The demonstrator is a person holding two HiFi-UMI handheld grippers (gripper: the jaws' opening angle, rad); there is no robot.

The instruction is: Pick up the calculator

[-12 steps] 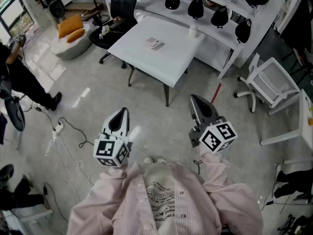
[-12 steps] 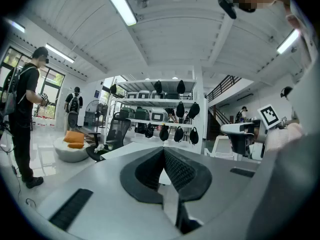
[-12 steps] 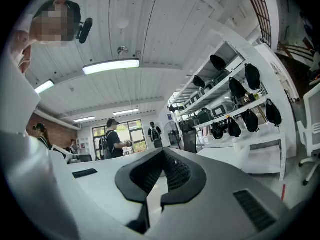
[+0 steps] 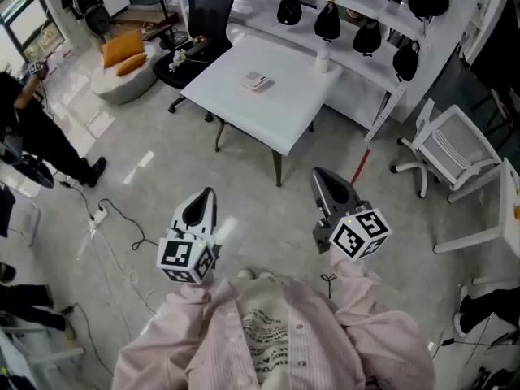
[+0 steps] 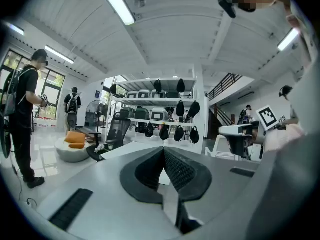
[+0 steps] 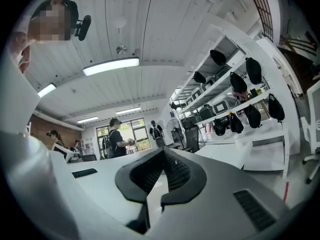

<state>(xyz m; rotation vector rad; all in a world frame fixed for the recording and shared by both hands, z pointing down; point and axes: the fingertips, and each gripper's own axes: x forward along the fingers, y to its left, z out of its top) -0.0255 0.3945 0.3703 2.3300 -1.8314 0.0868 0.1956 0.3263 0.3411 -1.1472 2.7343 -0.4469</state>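
- Nearest the camera is the person's pink striped shirt (image 4: pixel 268 331).
- Just ahead, the left tongs (image 4: pixel 206 193) and right tongs (image 4: pixel 318 174) hang over the grey floor (image 4: pixel 252 193). Each pair has its jaws pressed together, with nothing between them.
- Further off, well apart from both tongs, stands the white counter (image 4: pixel 280 112).
- The calculator (image 4: pixel 257 80) lies flat on the counter, untouched.
- A white bottle (image 4: pixel 322 55) stands near the counter's far right corner.
- Beyond are a black office chair (image 4: pixel 207 6) and a shelf (image 4: pixel 357 6) hung with black bags.
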